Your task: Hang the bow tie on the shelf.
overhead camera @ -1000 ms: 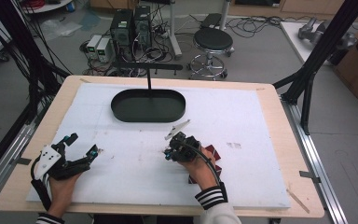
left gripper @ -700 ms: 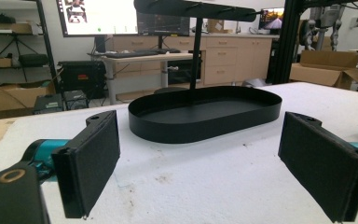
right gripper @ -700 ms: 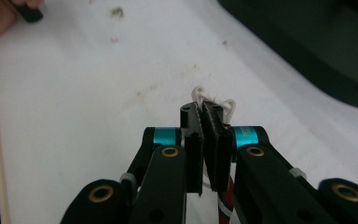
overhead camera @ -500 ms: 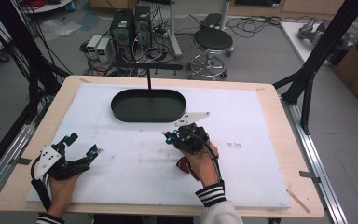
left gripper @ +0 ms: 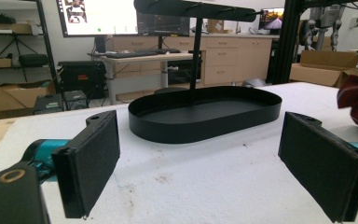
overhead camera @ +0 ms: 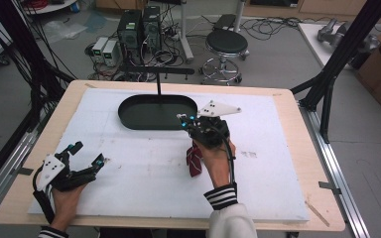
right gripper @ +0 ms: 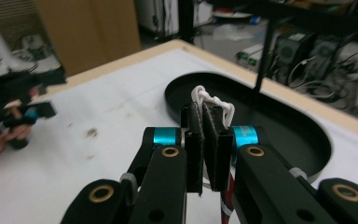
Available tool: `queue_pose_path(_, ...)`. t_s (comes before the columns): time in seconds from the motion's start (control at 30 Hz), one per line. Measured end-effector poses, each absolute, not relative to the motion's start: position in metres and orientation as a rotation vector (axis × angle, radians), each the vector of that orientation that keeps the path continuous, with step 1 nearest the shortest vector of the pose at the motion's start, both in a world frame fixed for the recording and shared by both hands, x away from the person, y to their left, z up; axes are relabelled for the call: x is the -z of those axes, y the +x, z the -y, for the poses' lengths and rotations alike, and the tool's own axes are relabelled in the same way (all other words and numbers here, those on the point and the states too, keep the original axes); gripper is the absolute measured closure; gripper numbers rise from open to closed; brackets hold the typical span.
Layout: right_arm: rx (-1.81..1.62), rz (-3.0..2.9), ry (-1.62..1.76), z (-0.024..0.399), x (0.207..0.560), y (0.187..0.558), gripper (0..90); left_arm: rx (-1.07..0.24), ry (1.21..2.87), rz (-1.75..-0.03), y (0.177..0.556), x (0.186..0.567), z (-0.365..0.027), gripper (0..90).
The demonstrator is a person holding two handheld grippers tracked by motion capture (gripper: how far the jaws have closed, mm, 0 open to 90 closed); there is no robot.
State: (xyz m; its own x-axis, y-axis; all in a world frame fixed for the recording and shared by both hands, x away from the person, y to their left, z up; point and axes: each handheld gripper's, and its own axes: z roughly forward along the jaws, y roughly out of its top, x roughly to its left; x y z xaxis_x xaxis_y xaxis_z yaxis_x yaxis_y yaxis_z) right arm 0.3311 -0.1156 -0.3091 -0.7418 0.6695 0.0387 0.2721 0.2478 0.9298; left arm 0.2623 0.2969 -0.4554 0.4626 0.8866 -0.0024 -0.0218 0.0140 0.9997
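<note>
Two hand-held grippers are working over the bench (overhead camera: 278, 198) in the high view. The right hand-held gripper (overhead camera: 194, 130) is hanging just beside the near rim of the black oval tray (overhead camera: 129, 116), which serves as the landmark here, and a small dark-red pouch (overhead camera: 195, 158) is dangling below it, clear of the white surface. The left hand-held gripper (overhead camera: 85, 154) is resting well away from the tray, toward the near left corner of the bench. A thin post (overhead camera: 158, 85) is rising from the tray to a dark crossbar (overhead camera: 156, 71), so the likely job is carrying the pouch to the tray or hooking its loop over the bar.

Looking through the left gripper view, its jaws are standing wide apart with nothing between them, the tray (left gripper: 205, 114) lying straight ahead and a red edge of the pouch (left gripper: 356, 95) showing to the tray's right.

Looking through the right gripper view, the jaws are pressing together on a white cord loop (right gripper: 212, 105), with the tray (right gripper: 256, 119) just beyond and below the cord.

To do this step well, the right hand should probably be keeping the clamp firm, travelling slowly so the pouch is not swinging, and clearing the tray's rim and post before lowering. The cord is thin and may be slipping if the jaws are easing.
</note>
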Motion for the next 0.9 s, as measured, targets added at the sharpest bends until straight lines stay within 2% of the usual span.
queue_pose_path(0.4,-1.518,-1.972,0.904,0.113,0.281,0.352,87.3,-0.852,1.373,-0.836,0.262,0.455,-0.297,12.9)
queue_pose_path(0.9,-1.505,-1.870,1.000,0.107,0.270,0.399,87.2,-0.851,1.373,-0.836,0.263,0.455,-0.297,12.9)
